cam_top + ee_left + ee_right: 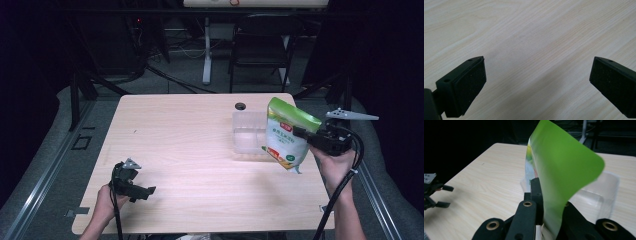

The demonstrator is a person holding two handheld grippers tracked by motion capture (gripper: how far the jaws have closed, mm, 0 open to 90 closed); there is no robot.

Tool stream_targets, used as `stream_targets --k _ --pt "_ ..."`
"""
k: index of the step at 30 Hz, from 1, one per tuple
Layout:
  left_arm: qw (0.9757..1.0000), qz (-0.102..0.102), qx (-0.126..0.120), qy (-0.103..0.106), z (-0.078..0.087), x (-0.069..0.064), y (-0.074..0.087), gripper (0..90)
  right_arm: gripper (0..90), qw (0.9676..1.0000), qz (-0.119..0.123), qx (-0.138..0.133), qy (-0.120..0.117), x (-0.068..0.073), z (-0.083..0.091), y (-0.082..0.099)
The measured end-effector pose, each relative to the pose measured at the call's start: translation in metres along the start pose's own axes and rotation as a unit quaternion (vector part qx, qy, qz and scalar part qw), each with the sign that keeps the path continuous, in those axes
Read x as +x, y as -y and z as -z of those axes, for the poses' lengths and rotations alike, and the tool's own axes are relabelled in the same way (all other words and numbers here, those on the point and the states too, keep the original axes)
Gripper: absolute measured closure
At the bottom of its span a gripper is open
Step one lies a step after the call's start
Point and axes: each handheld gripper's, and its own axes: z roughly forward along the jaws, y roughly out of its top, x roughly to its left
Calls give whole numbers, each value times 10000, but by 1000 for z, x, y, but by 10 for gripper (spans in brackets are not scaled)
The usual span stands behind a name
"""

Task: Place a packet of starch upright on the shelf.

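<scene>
Item one: my right gripper [301, 133], held in my right hand [336, 165] over the right side of the table [175, 145]. Its jaws are clamped tight on the edge of a green and white pouch [287, 135], pinching the side seam below the green top band. In the right gripper view the green back of the pouch [564, 172] rises straight out of the closed jaws and curls over to the right.

Item two: the pouch itself. It hangs tilted in the air, clear of the tabletop, its green top leaning toward the far edge and its white lower part with printed pictures pointing down toward me. It hangs just over the near right corner of the container.

Item three: a clear plastic container [248, 135], rectangular, standing on the table right of the middle, partly behind the pouch. In the right gripper view its wall [609, 195] shows just past the pouch.

Item four: my left gripper [142, 191], in my left hand [106, 200] near the table's near left corner, well apart from the pouch. Its jaws stand wide open with only bare wood [536, 50] between them; it holds nothing.

Item five: a small dark round spot [240, 106] in the tabletop, beyond the container near the far edge.
</scene>
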Motion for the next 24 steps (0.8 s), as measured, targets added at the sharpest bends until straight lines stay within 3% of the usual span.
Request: stream_targets --k 7,17,24 --pt "10000 -6 -2 5 0 0 0 7 900 9997 -3 -76 253 -8 -2 -13" --pt "10000 -2 -19 -31 -1 0 0 7 900 9976 -180 -214 634 -25 -16 -26" --pt "10000 2 -14 -13 -1 0 0 7 900 9960 -345 -265 775 -35 -30 -30"
